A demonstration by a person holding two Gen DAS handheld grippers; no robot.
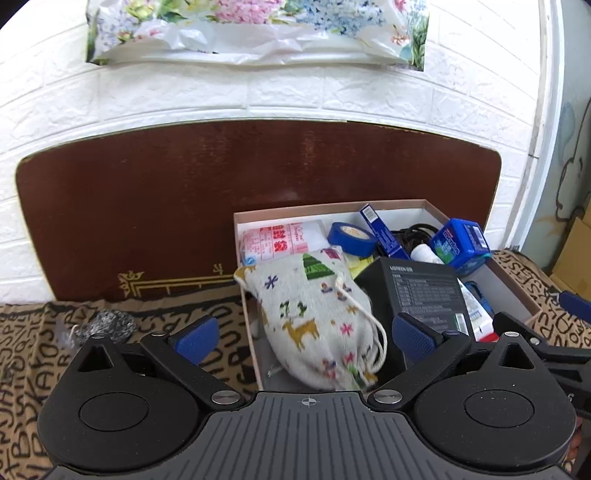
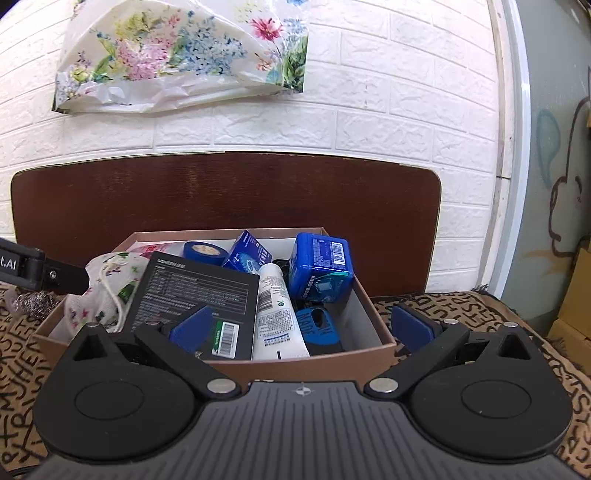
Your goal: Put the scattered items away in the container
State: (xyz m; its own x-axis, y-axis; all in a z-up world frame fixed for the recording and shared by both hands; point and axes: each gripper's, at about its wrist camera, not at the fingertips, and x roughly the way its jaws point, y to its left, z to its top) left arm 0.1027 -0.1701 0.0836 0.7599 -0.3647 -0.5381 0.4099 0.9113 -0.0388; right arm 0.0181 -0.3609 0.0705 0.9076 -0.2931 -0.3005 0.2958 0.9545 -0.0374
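Note:
A cardboard box [image 1: 332,207] [image 2: 310,363] stands on the letter-print cloth and holds several items. A patterned drawstring pouch [image 1: 314,317] [image 2: 110,284] lies in its left part, resting over the rim. A black carton [image 1: 424,291] [image 2: 199,291], blue tape roll [image 1: 351,236] [image 2: 205,253], white tube [image 2: 277,317] and blue tub [image 1: 461,242] [image 2: 319,267] lie inside. My left gripper [image 1: 304,338] is open, its fingers either side of the pouch, not touching it. My right gripper [image 2: 301,326] is open and empty over the box's near edge. A steel wool scourer [image 1: 105,326] [image 2: 31,301] lies on the cloth left of the box.
A brown wooden headboard [image 1: 147,206] [image 2: 147,195] stands behind the box against a white brick wall. A floral plastic bag [image 1: 258,29] [image 2: 177,55] hangs on the wall above. Cardboard cartons [image 2: 572,306] stand at the far right.

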